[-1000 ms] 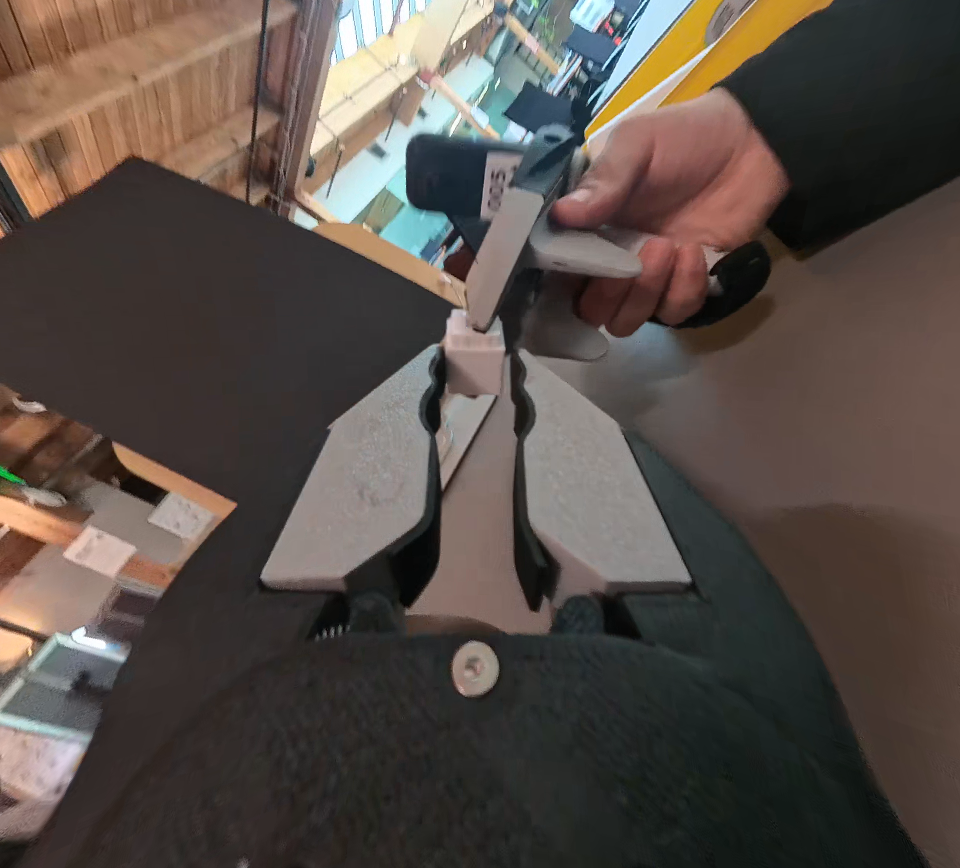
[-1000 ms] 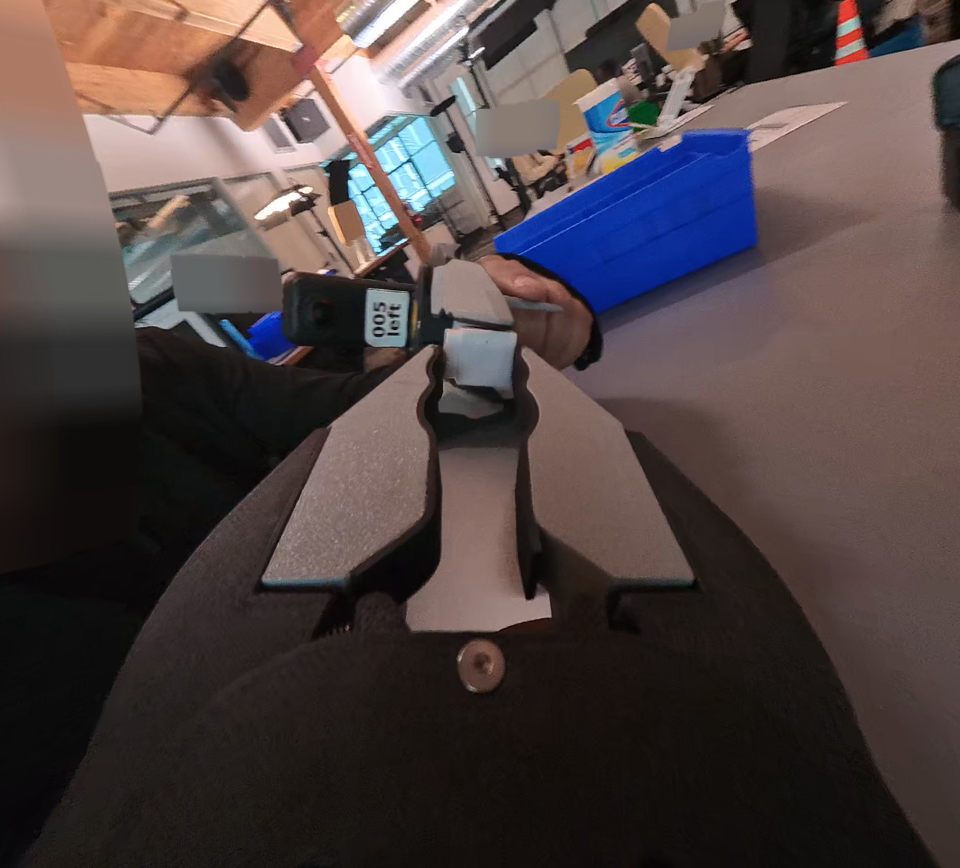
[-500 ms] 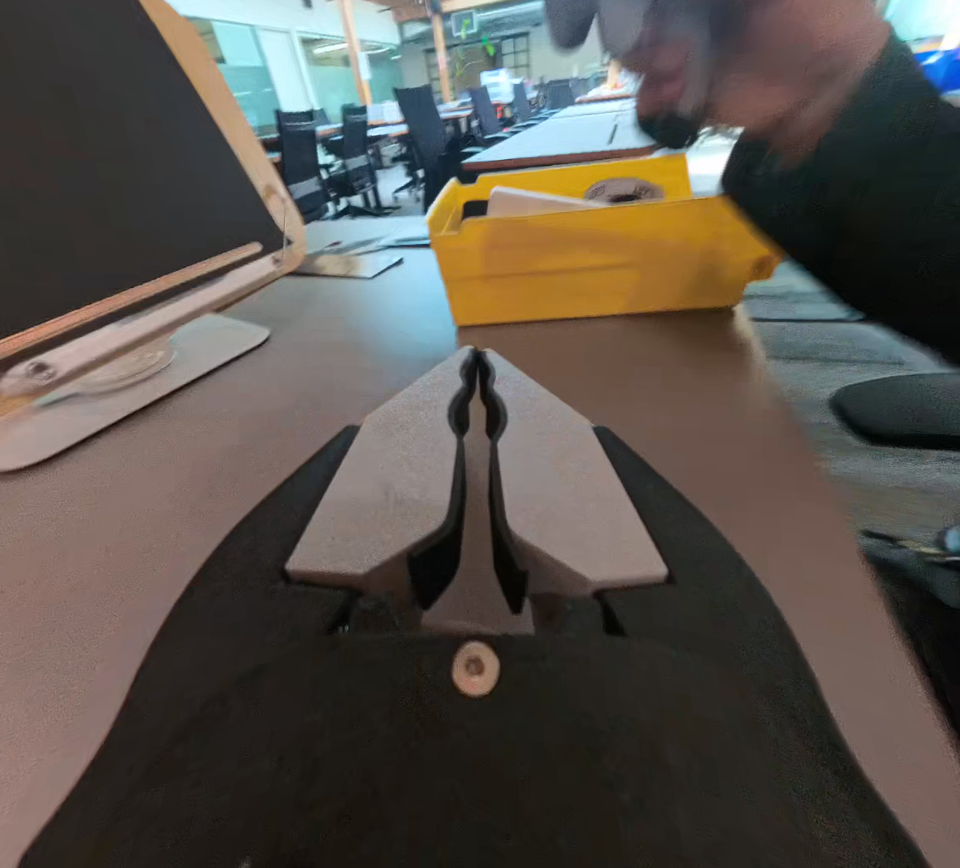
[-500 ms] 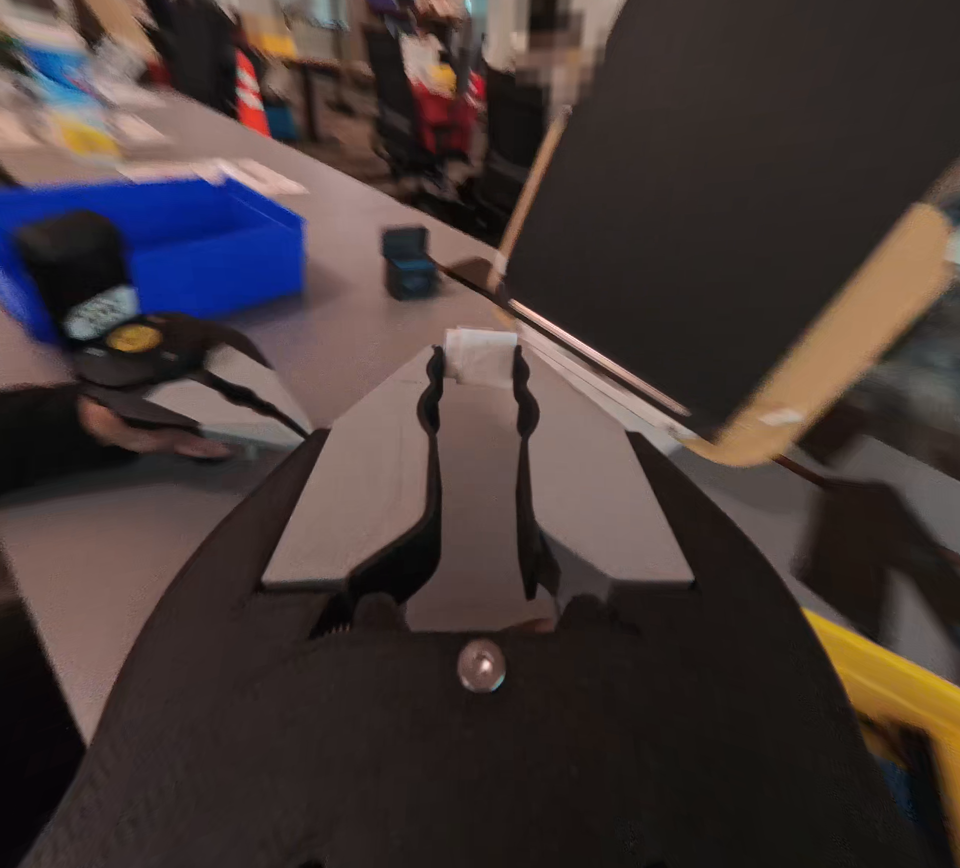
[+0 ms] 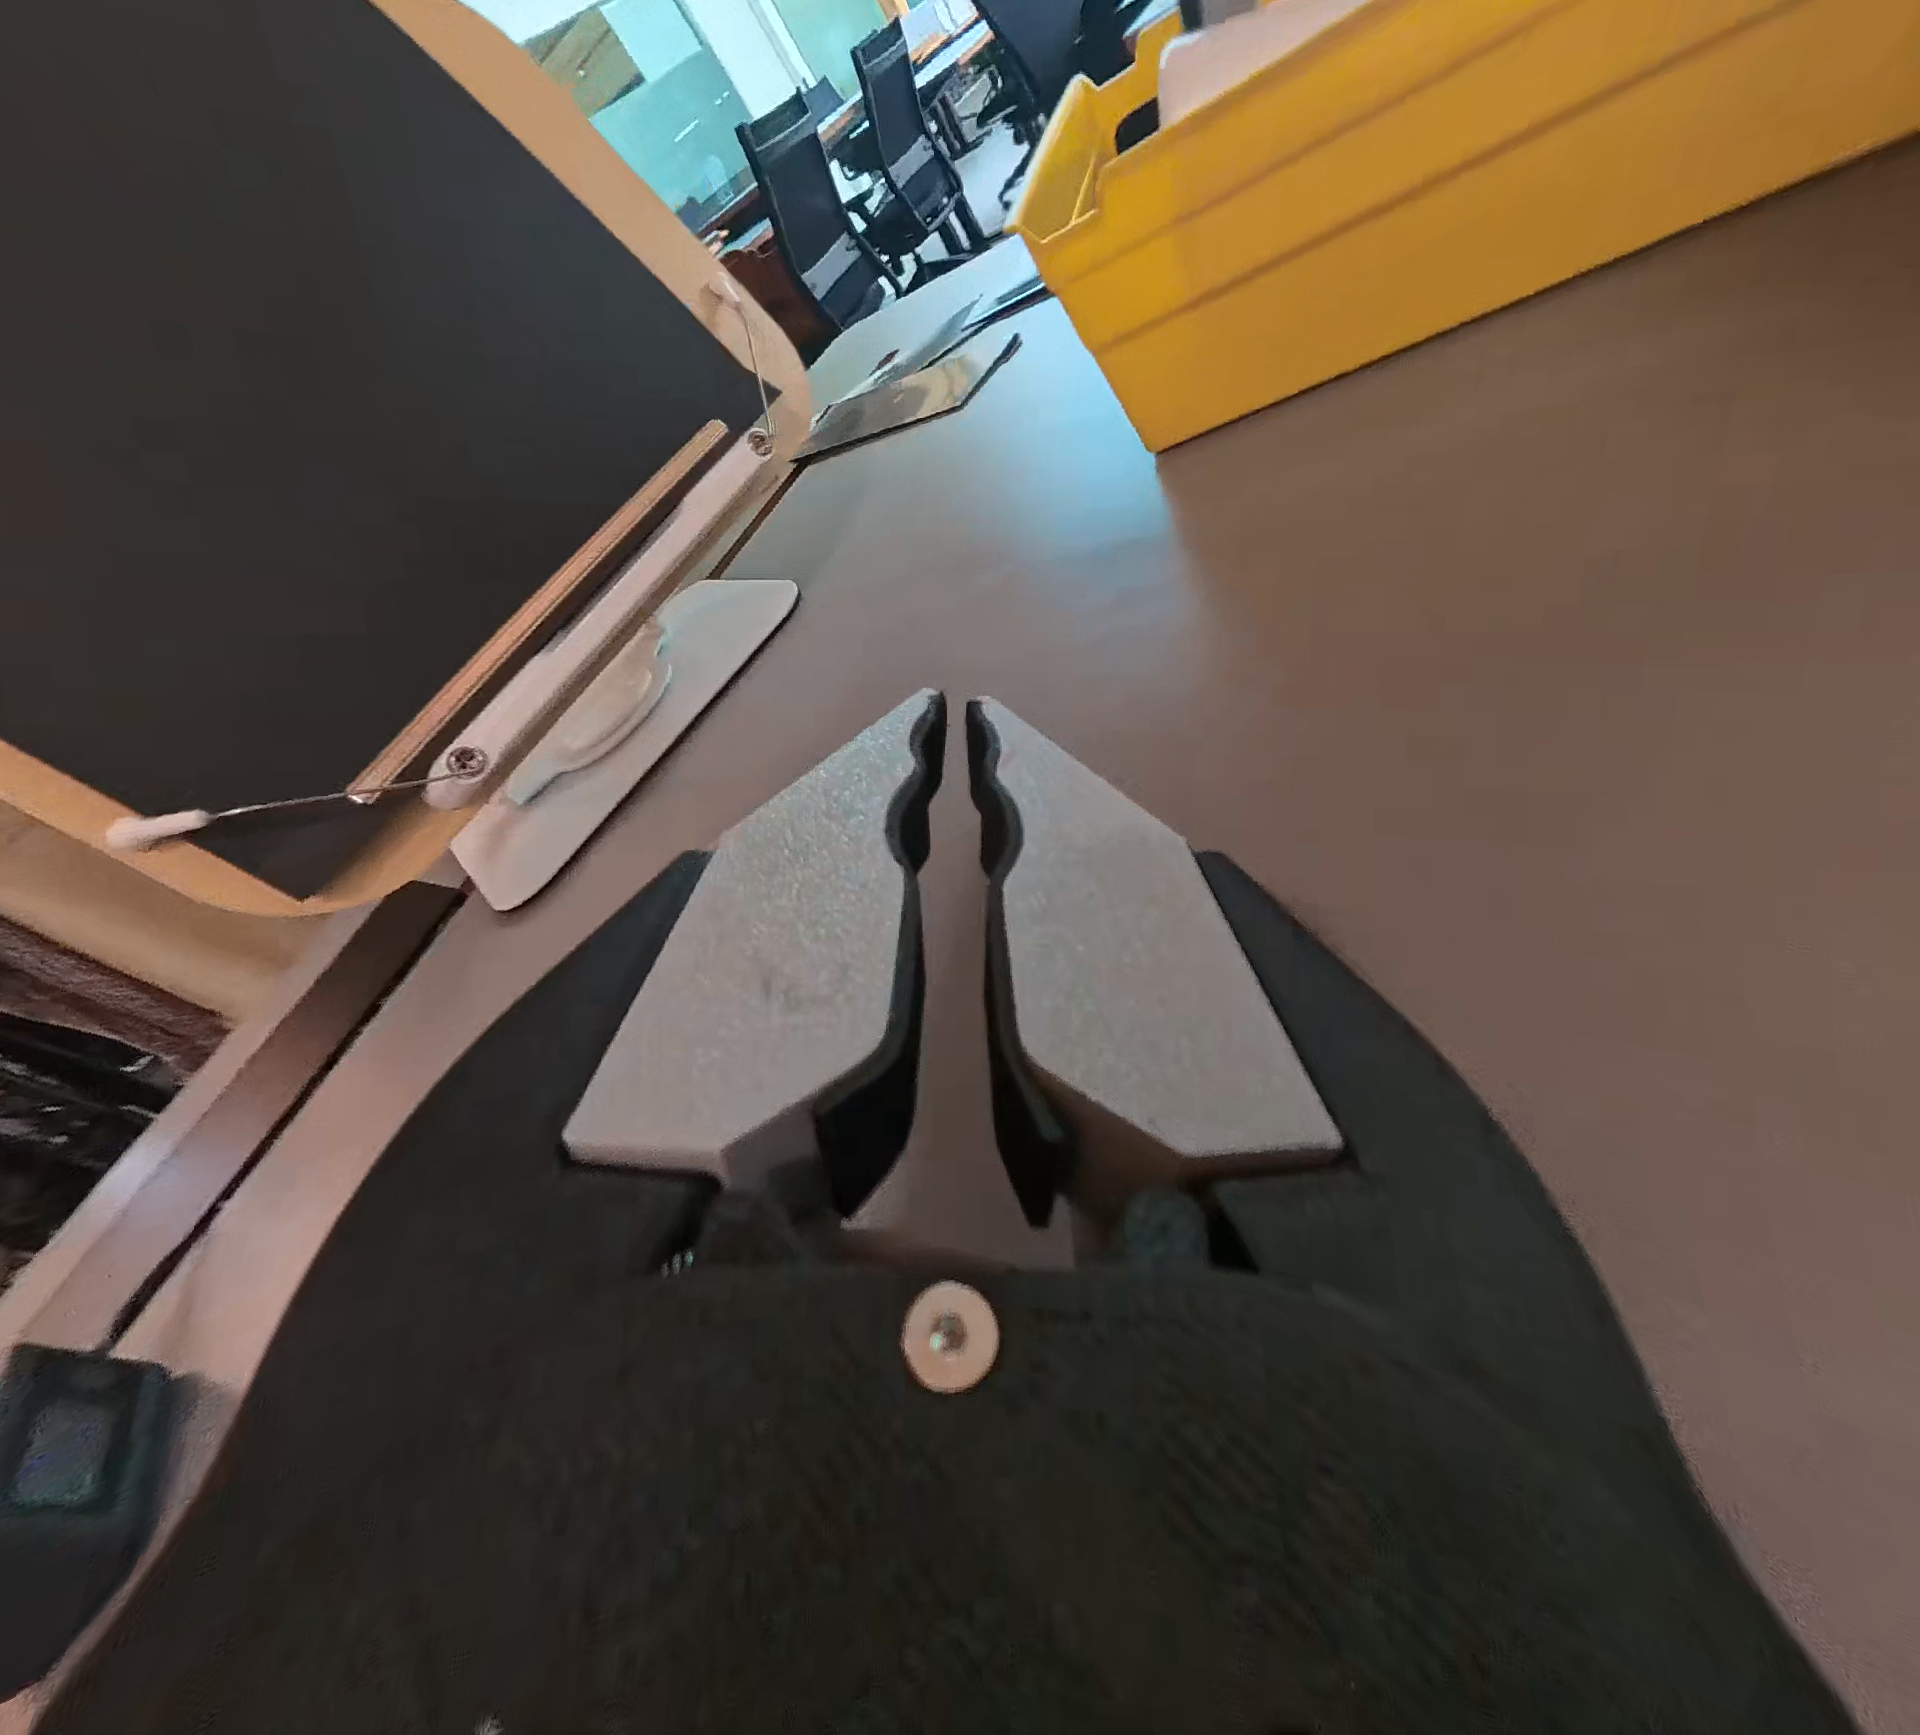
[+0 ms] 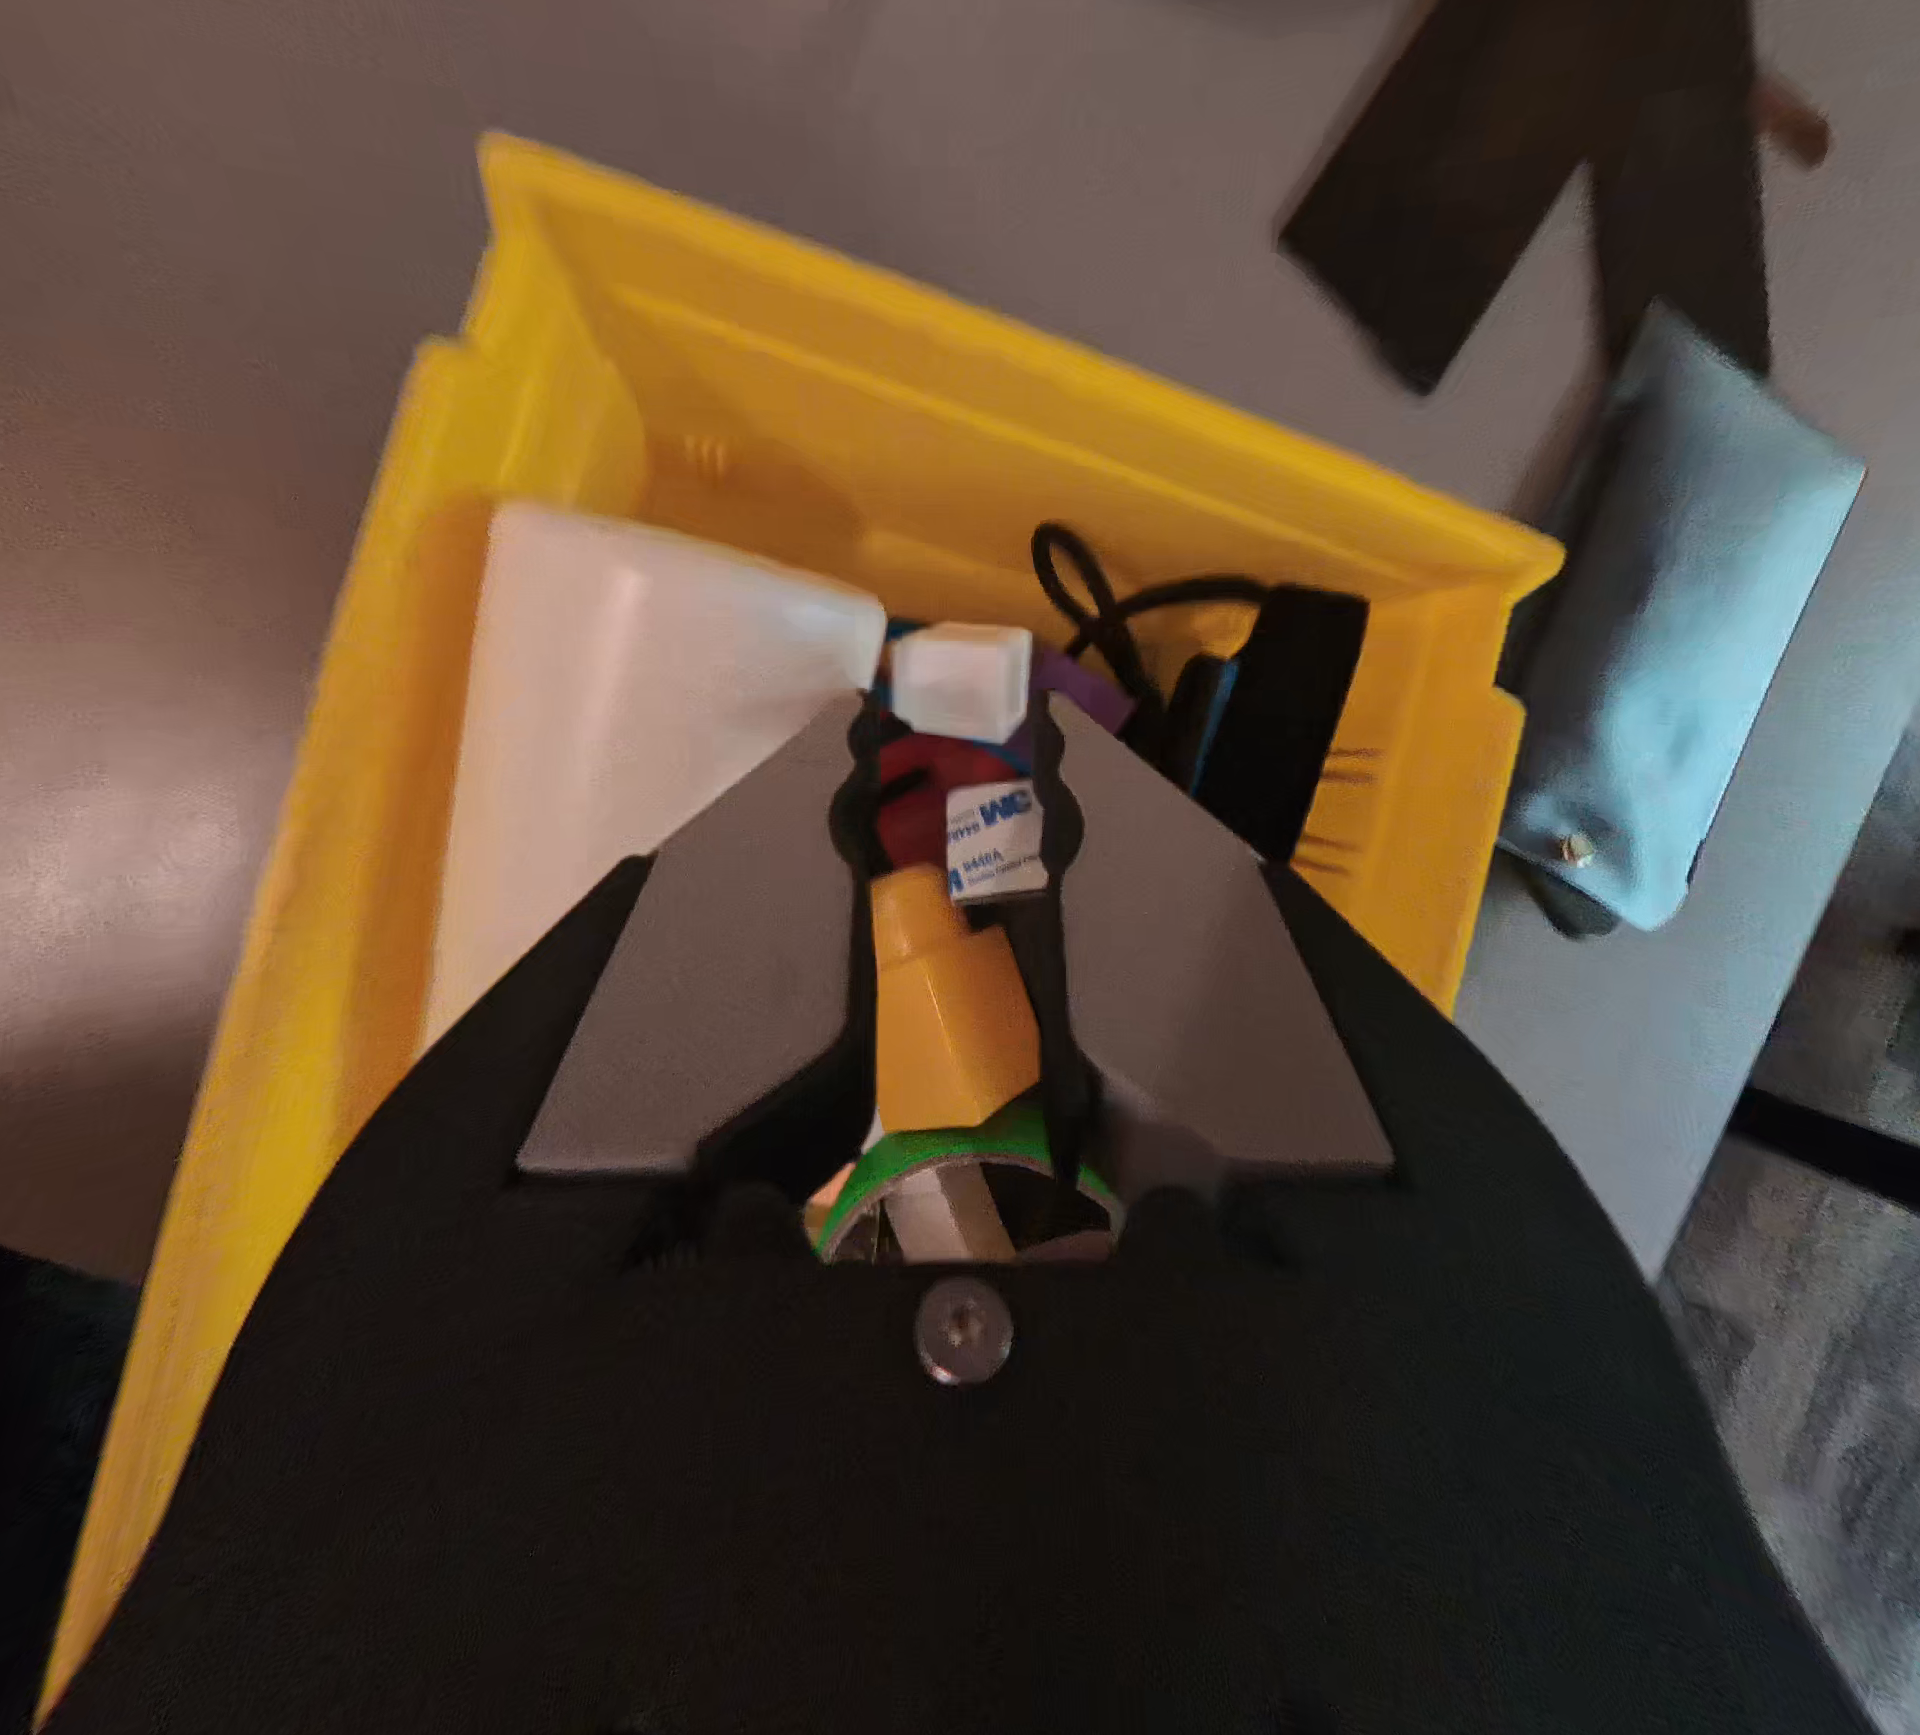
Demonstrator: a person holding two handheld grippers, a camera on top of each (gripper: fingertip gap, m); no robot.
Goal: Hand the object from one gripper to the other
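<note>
Right gripper (image 6: 954, 709): matte grey wedge fingers clamped on small white block (image 6: 964, 679), apparently ridged plastic, above glossy yellow bin (image 6: 997, 428). Left gripper (image 5: 956, 717): jaws together, empty, over smooth brown table (image 5: 1507, 646).

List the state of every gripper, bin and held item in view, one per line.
Left gripper: shut, empty, low over the table.
Right gripper: shut on the small white block, above the bin.
Small white block: held at the fingers' tips.
Yellow bin: open-topped, holding mixed items.
</note>
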